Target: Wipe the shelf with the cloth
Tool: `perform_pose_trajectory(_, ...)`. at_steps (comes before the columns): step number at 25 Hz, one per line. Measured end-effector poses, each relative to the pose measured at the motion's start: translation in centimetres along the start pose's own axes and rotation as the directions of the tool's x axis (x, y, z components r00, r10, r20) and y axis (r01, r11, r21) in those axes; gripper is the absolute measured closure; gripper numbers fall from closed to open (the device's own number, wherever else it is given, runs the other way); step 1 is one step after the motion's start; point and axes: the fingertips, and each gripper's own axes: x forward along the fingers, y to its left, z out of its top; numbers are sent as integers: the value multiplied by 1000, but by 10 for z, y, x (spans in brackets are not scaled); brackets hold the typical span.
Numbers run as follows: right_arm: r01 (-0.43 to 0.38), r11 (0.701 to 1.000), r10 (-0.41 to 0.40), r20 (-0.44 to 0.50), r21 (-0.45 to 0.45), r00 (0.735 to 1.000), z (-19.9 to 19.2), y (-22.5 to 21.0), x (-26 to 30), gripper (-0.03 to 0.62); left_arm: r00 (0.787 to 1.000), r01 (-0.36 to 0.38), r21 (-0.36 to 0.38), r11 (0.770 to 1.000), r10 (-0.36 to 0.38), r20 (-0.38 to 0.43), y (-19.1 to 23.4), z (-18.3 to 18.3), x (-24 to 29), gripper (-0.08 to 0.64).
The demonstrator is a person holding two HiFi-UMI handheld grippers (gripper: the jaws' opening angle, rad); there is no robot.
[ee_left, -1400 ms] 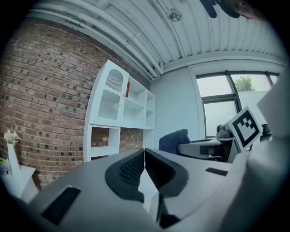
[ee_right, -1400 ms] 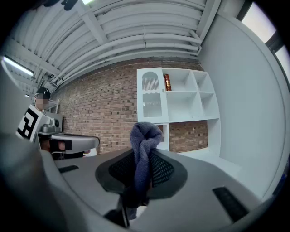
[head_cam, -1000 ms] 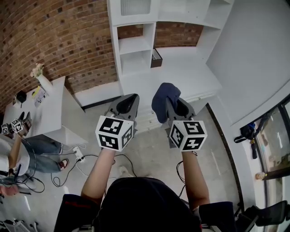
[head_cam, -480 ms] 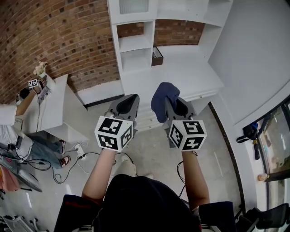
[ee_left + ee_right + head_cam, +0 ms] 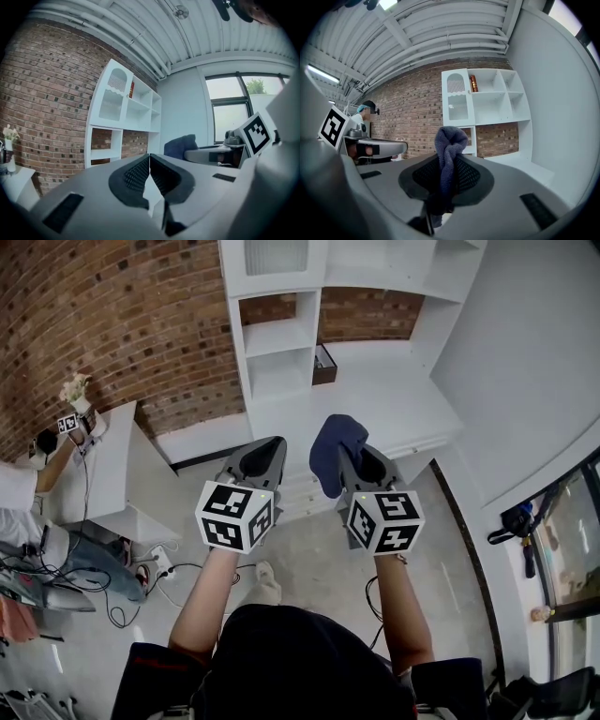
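Note:
A dark blue cloth (image 5: 335,448) is bunched between the jaws of my right gripper (image 5: 352,457), which is shut on it; the same cloth (image 5: 447,157) stands up between the jaws in the right gripper view. My left gripper (image 5: 265,454) is shut with nothing in it, its jaws touching at the tips (image 5: 149,159). Both are held side by side in the air, short of the white shelf unit (image 5: 309,329). Its low counter surface (image 5: 375,390) lies just beyond the grippers. The unit (image 5: 485,110) rises straight ahead in the right gripper view.
A small dark box (image 5: 323,359) sits at the back of the counter. A brick wall (image 5: 122,324) runs behind the unit. To the left stands a white table (image 5: 103,465), with a person (image 5: 28,493) beside it. Cables (image 5: 155,573) trail over the floor.
Both grippers have stayed almost still, the right one drifting slightly forward. The person at the left table has shifted about.

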Motion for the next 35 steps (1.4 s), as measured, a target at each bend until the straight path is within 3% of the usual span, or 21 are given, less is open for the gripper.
perform_pose_trajectory(18,-5,1000,5,3,-14,1000,28,-15,113,509,1000,13,-13,1000,-13,3,80,20,72,543)
perform_pose_trajectory(35,58,998,-58,0,-33,998,47,-5,203,509,998,61,-31,998,-60,24,164,38,114,543)
